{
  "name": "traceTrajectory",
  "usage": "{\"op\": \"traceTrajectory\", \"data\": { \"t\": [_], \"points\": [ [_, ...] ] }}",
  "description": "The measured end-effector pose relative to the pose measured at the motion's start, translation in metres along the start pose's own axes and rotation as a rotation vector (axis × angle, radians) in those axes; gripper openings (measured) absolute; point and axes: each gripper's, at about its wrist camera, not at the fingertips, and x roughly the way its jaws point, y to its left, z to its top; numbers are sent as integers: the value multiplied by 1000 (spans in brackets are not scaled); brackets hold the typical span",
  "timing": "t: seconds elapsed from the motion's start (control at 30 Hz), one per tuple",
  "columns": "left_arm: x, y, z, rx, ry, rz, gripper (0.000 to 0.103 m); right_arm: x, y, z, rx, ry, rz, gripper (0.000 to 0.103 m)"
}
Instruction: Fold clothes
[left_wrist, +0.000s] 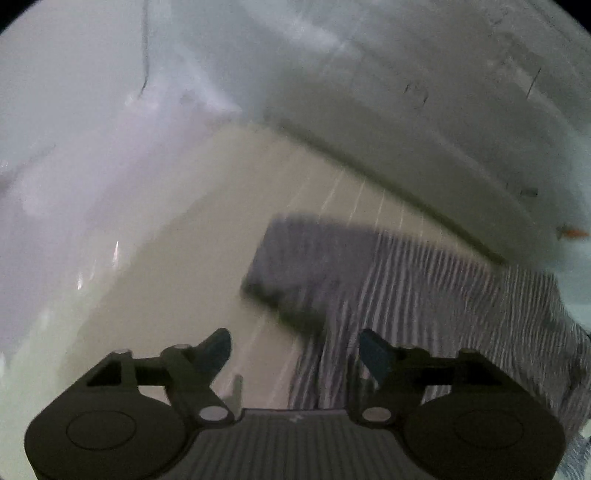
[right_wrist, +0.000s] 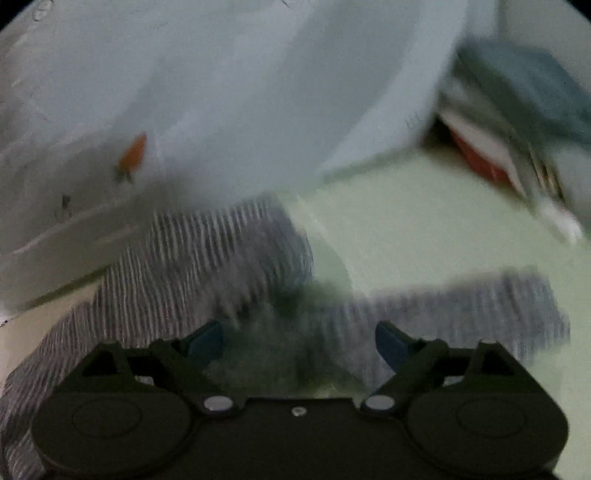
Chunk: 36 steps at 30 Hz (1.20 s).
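Shirt (left_wrist: 424, 295): striped, lying soft and limp on the table (left_wrist: 207, 229)
Left gripper (left_wrist: 294, 350): hanging spread, empty
Right gripper (right_wrist: 299, 341): hanging spread, empty
Hold: likely pinching a near edge

The left tool (left_wrist: 295, 356) is held with jaws apart and empty above the striped garment (left_wrist: 424, 291), spread ahead and rightward on the pale table (left_wrist: 192, 266).

Striped garment (left_wrist: 424, 295): grey-and-white thin stripes. Surface (left_wrist: 177, 280) at 9 o'clock: pale cream. Gripper pads (right_wrist: 388, 345): blue. Cloth stack (right_wrist: 517, 122) at 2 o'clock: teal, white, red.
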Motion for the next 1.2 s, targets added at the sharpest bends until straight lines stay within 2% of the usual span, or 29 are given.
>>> {"op": "traceTrajectory", "data": {
  "t": [0.07, 0.17, 0.33, 0.4, 0.47, 0.5, 0.53, 0.57, 0.6, 0.63, 0.77, 0.9, 0.97, 1.03, 1.1, 1.13, 1.17, 1.2],
  "points": [
    [-1, 4, -19, -22, 45, -37, 80, -7, 0, -19, 49, 42, 35, 91],
    [0, 2, -40, -12, 101, -85, 80, -16, 9, -34, 72, 82, 133, 91],
    [18, -14, -49, 77, 134, -98, 79, -17, 35, -42, -58, 114, 261, 90],
    [24, -17, -51, 95, 149, -94, 71, -13, 42, -47, -77, 139, 306, 88],
    [24, -16, -56, 86, 156, -113, 43, -10, 47, -48, -72, 173, 339, 86],
    [25, -15, -58, 78, 160, -123, 33, -9, 46, -48, -69, 183, 364, 78],
    [26, -15, -61, 68, 162, -127, 10, -7, 44, -49, -71, 187, 387, 55],
    [26, -14, -64, 60, 159, -122, 4, -4, 42, -49, -85, 193, 395, 36],
    [25, -12, -66, 53, 150, -116, 3, -1, 40, -50, -111, 205, 380, 3],
    [22, -9, -66, 46, 136, -113, 2, 1, 38, -49, -131, 210, 370, 2],
    [-32, 6, -56, 39, 8, -97, 1, -36, 11, -30, -145, 120, 372, 2],
    [-106, 28, -26, -7, -145, -133, 1, -88, -25, 16, -124, -3, 378, 2],
    [-127, 31, -11, -3, -210, -139, 1, -100, -40, 38, -96, -53, 383, 2],
    [-125, 29, -1, 15, -252, -115, 2, -96, -49, 52, -84, -84, 370, 2],
    [-99, 29, -2, 6, -204, -68, 16, -71, -53, 47, -91, -44, 306, 3],
    [-85, 30, -3, -3, -172, -43, 29, -58, -54, 41, -90, -13, 265, 9],
    [-72, 31, -7, -17, -126, -13, 37, -44, -56, 35, -90, 18, 224, 12],
    [-65, 33, -16, -26, -88, 5, 37, -32, -58, 28, -83, 48, 189, 22]
  ]
}}
